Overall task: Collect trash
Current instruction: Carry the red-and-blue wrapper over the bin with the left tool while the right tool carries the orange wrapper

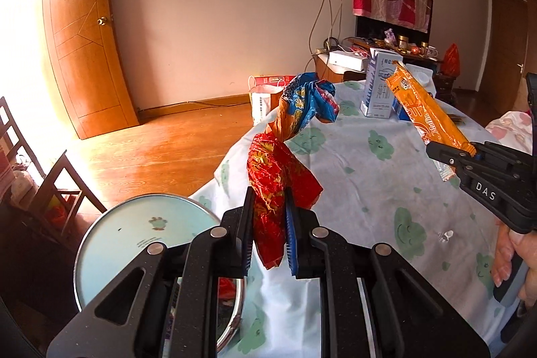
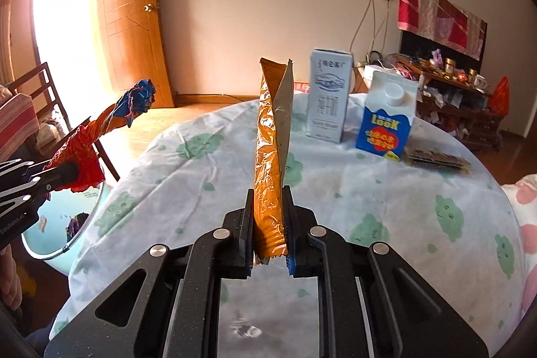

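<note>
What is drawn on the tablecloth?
Green smiling clouds on the white tablecloth, clearest in the right wrist view.

a lived-in home, a living or dining room. a round table (image 2: 386, 190) under a cloud-print cloth is the centre; beyond it a wooden door (image 2: 134, 32) and wood floor (image 1: 161, 150), to its right a cluttered low cabinet (image 2: 446, 89), to its left a dark wooden chair (image 2: 43, 83).

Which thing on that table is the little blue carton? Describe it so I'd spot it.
On the round table with the green-cloud cloth, two cartons stand at the far side. The blue carton is the shorter, right-hand one beside the taller white carton, with a white screw cap and yellow lettering.
</note>
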Demonstrator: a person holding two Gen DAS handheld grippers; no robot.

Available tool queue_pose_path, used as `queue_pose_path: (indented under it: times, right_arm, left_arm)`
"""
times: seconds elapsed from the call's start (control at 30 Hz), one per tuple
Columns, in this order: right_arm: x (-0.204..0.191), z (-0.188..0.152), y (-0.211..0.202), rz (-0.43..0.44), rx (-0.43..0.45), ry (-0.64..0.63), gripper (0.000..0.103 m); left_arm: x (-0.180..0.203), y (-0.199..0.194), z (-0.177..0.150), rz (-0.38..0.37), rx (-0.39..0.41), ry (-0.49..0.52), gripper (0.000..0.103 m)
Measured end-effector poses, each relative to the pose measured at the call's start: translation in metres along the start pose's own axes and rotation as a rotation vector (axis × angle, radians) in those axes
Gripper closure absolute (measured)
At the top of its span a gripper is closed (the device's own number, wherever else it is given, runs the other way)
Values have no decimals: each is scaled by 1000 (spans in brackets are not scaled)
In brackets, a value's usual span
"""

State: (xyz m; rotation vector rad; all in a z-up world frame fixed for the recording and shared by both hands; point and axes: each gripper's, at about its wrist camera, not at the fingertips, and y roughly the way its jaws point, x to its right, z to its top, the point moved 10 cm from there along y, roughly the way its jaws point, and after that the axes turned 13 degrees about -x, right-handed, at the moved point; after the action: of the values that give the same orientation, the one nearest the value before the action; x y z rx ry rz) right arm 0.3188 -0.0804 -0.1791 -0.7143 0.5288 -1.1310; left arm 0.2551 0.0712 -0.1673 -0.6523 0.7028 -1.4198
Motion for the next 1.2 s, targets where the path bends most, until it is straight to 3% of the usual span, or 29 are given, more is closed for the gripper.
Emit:
queue_pose_path:
  times: [0.3,0.6,1.2]
  right_arm:
    - [-55,27,7,55,88,-92,88]
    - [-100,36,9,123,122,-183,88]
    - [-140,29,14,204,90,-328,88]
  left_arm:
    - [-49,-12,-17,74,13,-99,87]
    - [-85,-16,-36,122,6,-142,87]
    - [-116,-32,-52,198,7,-186,87]
